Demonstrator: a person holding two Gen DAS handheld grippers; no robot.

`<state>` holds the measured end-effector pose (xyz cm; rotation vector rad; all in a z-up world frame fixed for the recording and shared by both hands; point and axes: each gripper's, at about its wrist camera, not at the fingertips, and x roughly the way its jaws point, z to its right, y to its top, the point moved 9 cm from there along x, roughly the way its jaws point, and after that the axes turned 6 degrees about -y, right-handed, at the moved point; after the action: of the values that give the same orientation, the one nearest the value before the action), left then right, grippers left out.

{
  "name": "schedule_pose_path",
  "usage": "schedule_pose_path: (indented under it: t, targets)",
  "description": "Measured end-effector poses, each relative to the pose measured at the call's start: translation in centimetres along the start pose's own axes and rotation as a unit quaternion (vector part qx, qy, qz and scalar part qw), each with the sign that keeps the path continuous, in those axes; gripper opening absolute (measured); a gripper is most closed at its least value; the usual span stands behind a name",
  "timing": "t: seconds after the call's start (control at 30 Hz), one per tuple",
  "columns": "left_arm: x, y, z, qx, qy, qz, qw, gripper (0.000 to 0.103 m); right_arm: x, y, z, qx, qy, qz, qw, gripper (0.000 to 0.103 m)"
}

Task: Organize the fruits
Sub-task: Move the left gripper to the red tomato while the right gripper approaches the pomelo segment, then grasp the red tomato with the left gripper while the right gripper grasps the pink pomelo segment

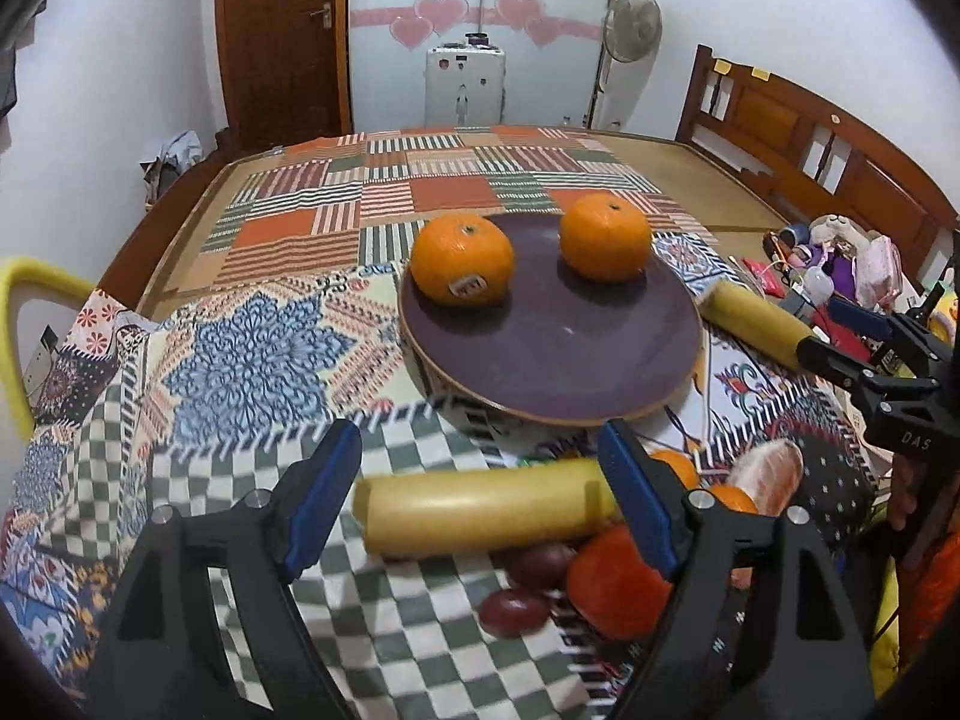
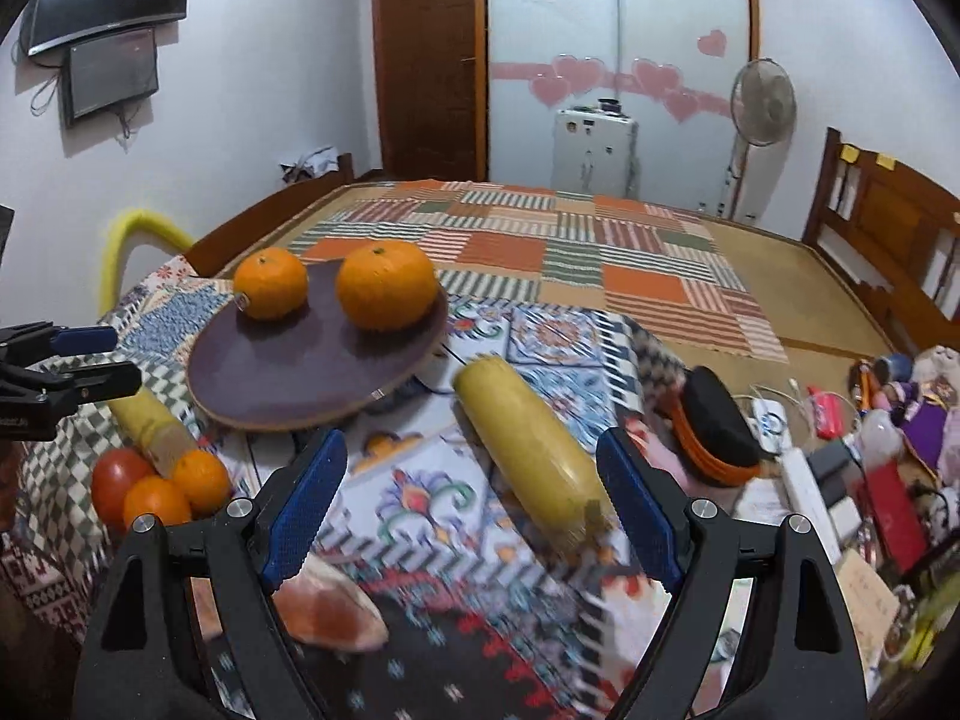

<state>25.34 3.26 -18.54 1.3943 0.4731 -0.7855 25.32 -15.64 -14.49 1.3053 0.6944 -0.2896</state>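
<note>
A dark purple round plate (image 1: 564, 354) (image 2: 288, 372) holds two oranges (image 1: 462, 260) (image 1: 605, 236) (image 2: 270, 283) (image 2: 386, 285). My left gripper (image 1: 480, 504) is open with a yellow cylindrical fruit (image 1: 480, 507) lying between its fingers, its right end against the right pad. My right gripper (image 2: 471, 510) is open around a second yellow fruit (image 2: 531, 450) (image 1: 756, 324), which lies close to the right finger. Beside the left one lie a red tomato (image 1: 612, 585) (image 2: 117, 480), small oranges (image 2: 201, 477) (image 2: 156, 501), dark plums (image 1: 516, 609) and a peeled citrus piece (image 1: 768, 474) (image 2: 330, 606).
Everything lies on a patchwork cloth over a bed. A black and orange object (image 2: 717, 426) lies to the right, with clutter of toys and boxes (image 2: 870, 450) beyond. A wooden headboard (image 1: 810, 144) is at the right, a yellow chair back (image 1: 24, 312) at the left.
</note>
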Motion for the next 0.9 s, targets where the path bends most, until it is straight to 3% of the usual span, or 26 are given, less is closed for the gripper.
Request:
schedule_pose_path:
  t: [0.13, 0.5, 0.73, 0.9]
  targets:
    - [-0.7, -1.4, 1.1, -0.005, -0.010, 0.000, 0.9999, 0.086, -1.8, -0.6, -0.2, -0.014, -0.008, 0.014, 1.000, 0.084]
    - [-1.8, -4.6, 3.5, -0.008, -0.021, 0.002, 0.9997, 0.086, -3.6, -4.1, -3.3, -0.009, 0.037, 0.000, 0.999, 0.084]
    - [-1.5, -5.4, 4.2, -0.012, -0.047, 0.008, 0.9988, 0.070, -3.0, -5.5, -6.6, -0.030, 0.063, -0.013, 0.997, 0.084]
    - [-1.0, -5.6, 4.5, -0.006, -0.049, 0.007, 0.9988, 0.068, -2.4, -5.4, -8.1, -0.028, 0.077, -0.011, 0.997, 0.084]
